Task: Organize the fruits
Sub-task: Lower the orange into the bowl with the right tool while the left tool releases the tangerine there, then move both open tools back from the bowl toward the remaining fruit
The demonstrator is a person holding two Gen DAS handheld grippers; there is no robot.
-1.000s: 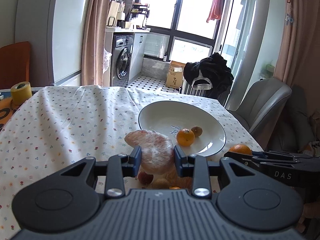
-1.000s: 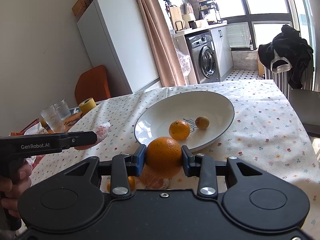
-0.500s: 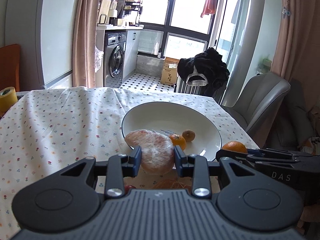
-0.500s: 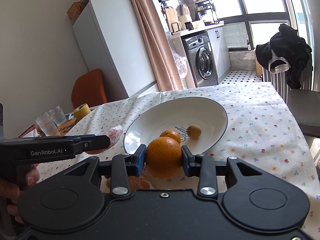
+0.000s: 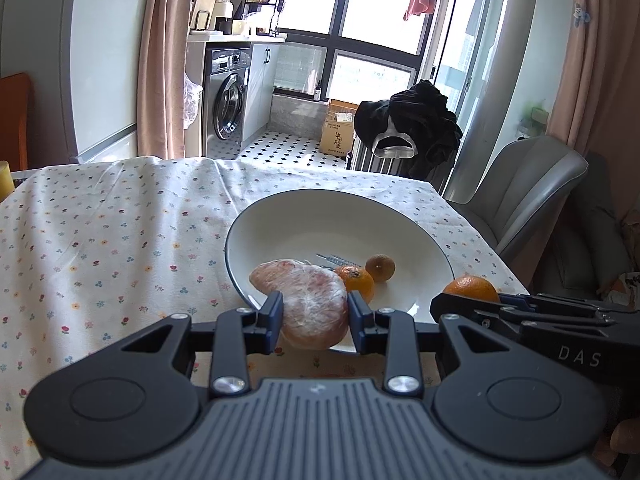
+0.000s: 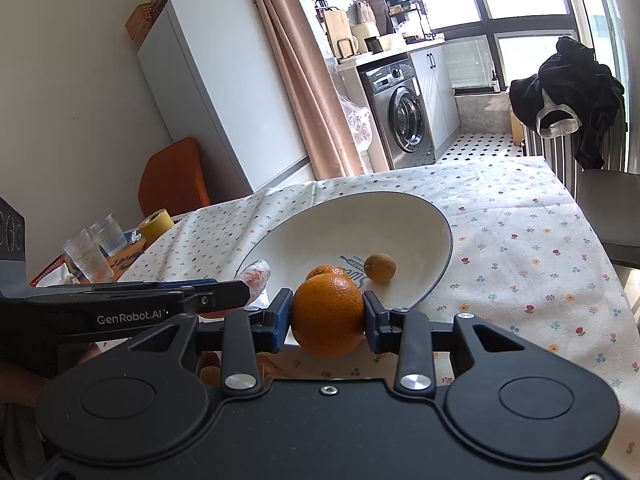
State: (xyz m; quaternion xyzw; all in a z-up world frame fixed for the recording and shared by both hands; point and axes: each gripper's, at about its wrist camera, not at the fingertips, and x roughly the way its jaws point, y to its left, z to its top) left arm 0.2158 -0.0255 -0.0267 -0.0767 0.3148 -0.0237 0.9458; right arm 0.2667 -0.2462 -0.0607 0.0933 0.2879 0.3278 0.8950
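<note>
My left tongs (image 5: 315, 316) squeeze the wrapped fruit (image 5: 308, 306) over the near rim of the plate (image 5: 340, 216). My right tongs (image 6: 327, 316) squeeze an orange (image 6: 327, 314) there too. I should lower each softly beside the small orange (image 5: 356, 276), then let go.

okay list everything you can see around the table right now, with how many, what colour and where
bowl: one, white, dark rim, on the tablecloth
wrapped fruit: one, pinkish, in plastic, held at the bowl's near rim
large orange: one, orange, held at the bowl's near rim
small orange: one, orange, inside the bowl
small brown fruit: one, inside the bowl
tablecloth: one, white, floral, covering the table
glasses: two, clear, far left
tape roll: one, yellow, far left
left gripper: black, shut on wrapped fruit
right gripper: black, shut on large orange
</note>
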